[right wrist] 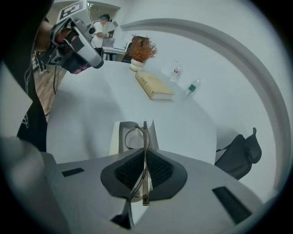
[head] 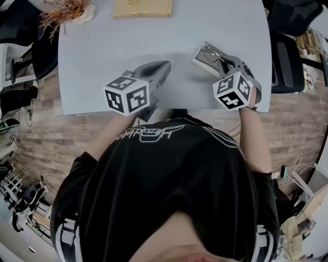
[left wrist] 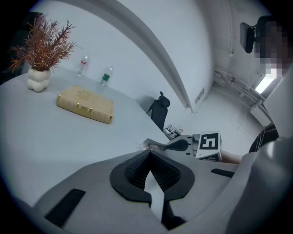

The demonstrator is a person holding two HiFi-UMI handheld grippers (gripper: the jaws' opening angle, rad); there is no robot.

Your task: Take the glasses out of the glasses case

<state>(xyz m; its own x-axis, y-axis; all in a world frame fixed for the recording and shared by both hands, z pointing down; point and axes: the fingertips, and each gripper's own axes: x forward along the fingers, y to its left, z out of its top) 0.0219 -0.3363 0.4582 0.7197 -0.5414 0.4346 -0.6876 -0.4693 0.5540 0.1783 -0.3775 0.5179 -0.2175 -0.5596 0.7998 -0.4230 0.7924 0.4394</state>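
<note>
Thin metal-framed glasses (right wrist: 145, 151) are clamped between the jaws of my right gripper (right wrist: 144, 154), lenses pointing away from the camera. Just beyond and below them the open light-coloured glasses case (right wrist: 118, 137) lies on the table. In the head view the right gripper (head: 221, 60) reaches from the right over the case (head: 203, 62), with the glasses (head: 210, 53) at its tips. My left gripper (head: 165, 65) hovers over the table's middle, to the left of the case. Its jaws meet at the tips with nothing between them (left wrist: 149, 153).
A tan book (head: 142, 7) and a dried plant in a white vase (head: 66, 10) stand at the far side of the grey table (head: 102, 56). Two small bottles (left wrist: 106, 77) stand beyond the book. A black chair (head: 287, 61) is to the right.
</note>
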